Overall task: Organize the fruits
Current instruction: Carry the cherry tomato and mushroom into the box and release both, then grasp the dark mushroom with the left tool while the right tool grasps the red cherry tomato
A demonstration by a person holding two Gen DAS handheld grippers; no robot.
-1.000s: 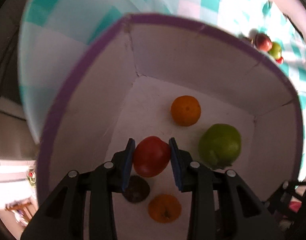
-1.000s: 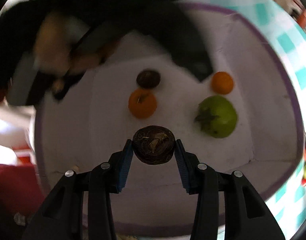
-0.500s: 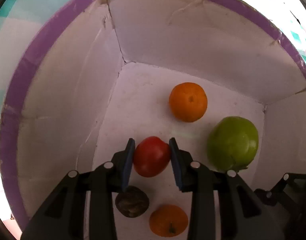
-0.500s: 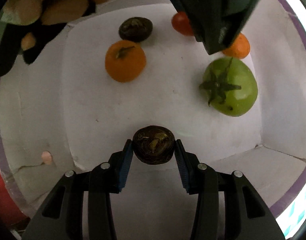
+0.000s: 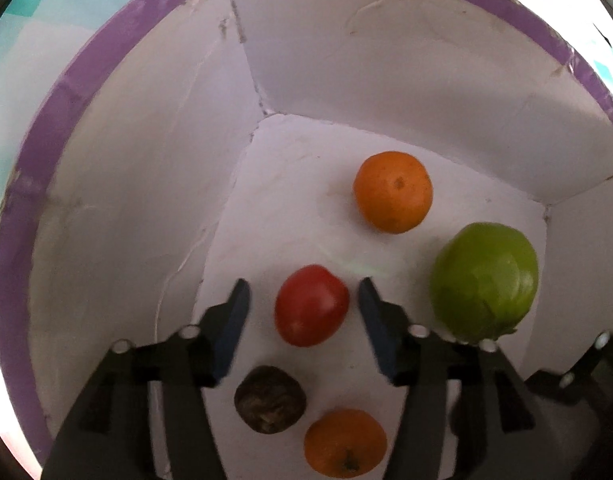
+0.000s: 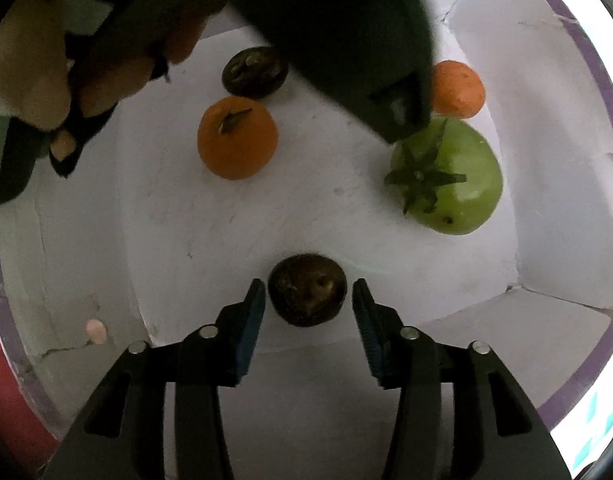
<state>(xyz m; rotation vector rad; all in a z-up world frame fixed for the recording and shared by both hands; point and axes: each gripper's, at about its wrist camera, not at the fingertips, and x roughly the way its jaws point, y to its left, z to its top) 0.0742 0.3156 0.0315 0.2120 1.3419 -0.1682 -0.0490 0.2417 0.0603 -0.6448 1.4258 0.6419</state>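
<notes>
Two hand-held grippers are reaching down into a white box (image 5: 346,80) with a purple rim, both releasing fruit. The left gripper (image 5: 304,304) is opening its jaws; the red tomato (image 5: 311,305) is lying between them, clear of both pads, resting on the box floor. The right gripper (image 6: 305,302) is likewise opening; the dark wrinkled fruit (image 6: 307,290) is sitting between its jaws with a gap on each side, no pad pressing it. Beyond the left jaws an orange (image 5: 393,197) is lying ahead and slightly right, and a green tomato (image 5: 485,280) is sitting just outside the right-hand jaw. Behind the left jaws, toward the camera, are a second dark fruit (image 5: 270,399) and a second orange (image 5: 345,442). Each released fruit is lying directly in line with its own jaws, so the likely withdrawal is straight back along the fingers. Both fruits are roundish, showing no marked long axis.
</notes>
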